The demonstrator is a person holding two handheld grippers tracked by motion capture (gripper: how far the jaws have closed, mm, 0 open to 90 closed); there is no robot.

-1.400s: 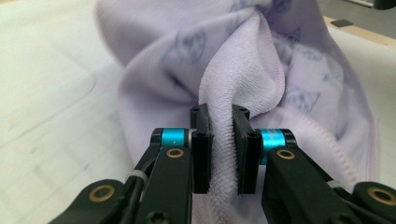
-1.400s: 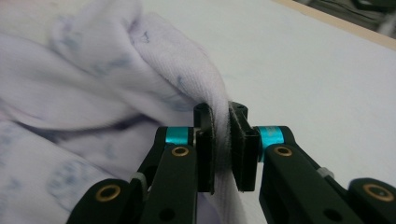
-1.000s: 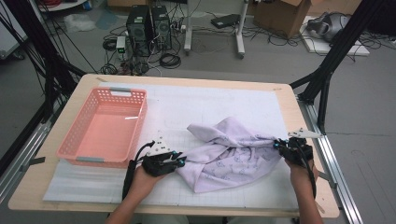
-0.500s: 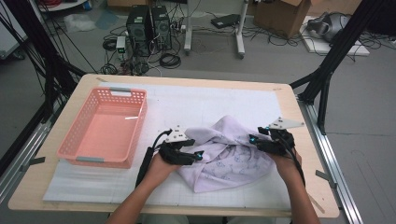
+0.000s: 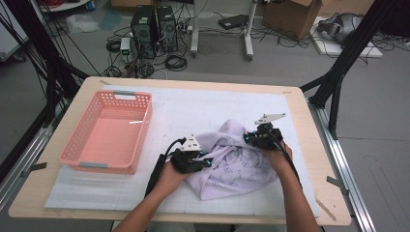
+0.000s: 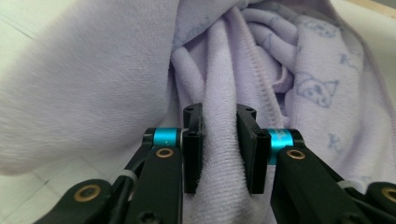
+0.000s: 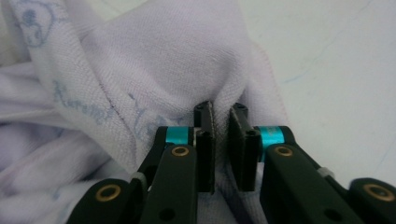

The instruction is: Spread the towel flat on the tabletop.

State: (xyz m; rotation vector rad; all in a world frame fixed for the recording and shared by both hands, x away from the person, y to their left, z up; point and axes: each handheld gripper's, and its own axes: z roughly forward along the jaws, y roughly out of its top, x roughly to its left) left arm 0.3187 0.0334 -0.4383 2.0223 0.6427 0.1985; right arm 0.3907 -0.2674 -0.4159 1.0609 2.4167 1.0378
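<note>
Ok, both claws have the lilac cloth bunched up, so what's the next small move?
Probably lift the bundle clear and carry it left toward the pink basket. Both the left claw and right claw pinch folds of the lilac cloth, which lies gathered on the table.

You've got a wooden table (image 5: 309, 121) w/ white mat (image 5: 203, 108) on grey floor (image 5: 382, 116); behind it two black PC towers (image 5: 154, 24), tangled cables (image 5: 176, 60), cardboard box (image 5: 290, 14), black frame struts (image 5: 348, 53) both sides
</note>
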